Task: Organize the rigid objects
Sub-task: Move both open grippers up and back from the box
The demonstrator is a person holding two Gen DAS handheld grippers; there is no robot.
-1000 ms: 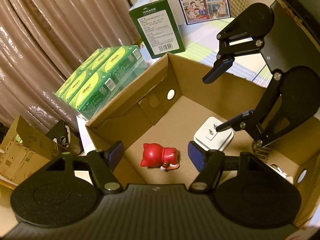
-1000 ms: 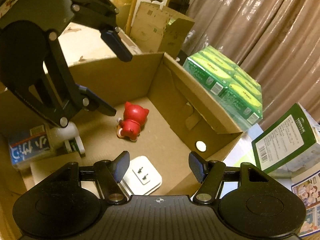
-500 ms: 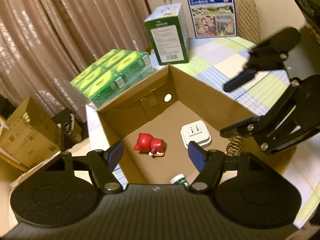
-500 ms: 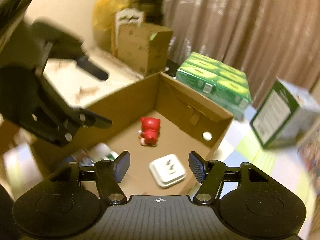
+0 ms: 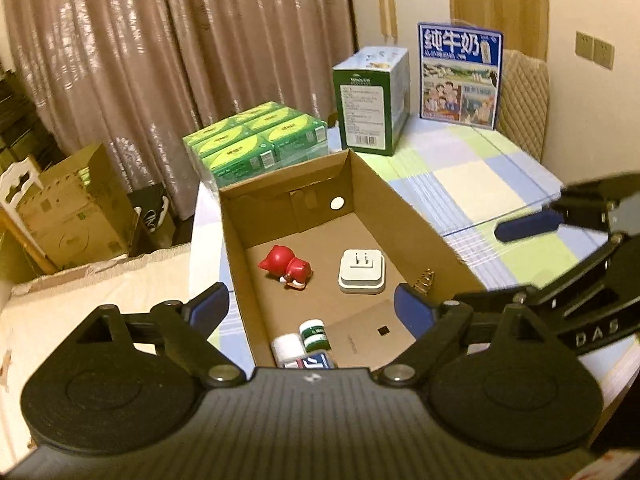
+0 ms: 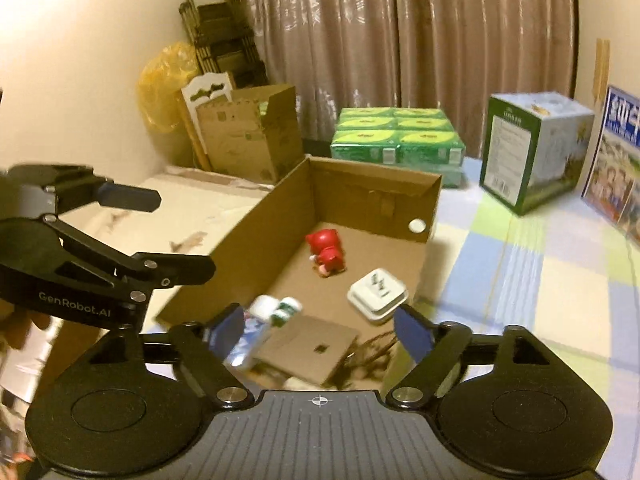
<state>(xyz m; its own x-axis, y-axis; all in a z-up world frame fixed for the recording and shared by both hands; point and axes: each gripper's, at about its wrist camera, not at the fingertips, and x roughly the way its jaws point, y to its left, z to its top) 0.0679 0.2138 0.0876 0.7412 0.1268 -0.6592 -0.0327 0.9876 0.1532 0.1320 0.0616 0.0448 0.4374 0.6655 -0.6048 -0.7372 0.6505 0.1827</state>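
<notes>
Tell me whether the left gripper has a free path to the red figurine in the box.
Probably yes: the left gripper, jaws opening and empty, looks down into the open-topped cardboard box, where the red figurine lies apart from the white plug adapter.

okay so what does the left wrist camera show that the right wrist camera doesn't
Only the left wrist view shows the wall sockets and a quilted chair back. Only the right wrist view shows the yellow bag and dark rack. Both show the cardboard box holding the red toy and white plug, plus the green cartons.
</notes>
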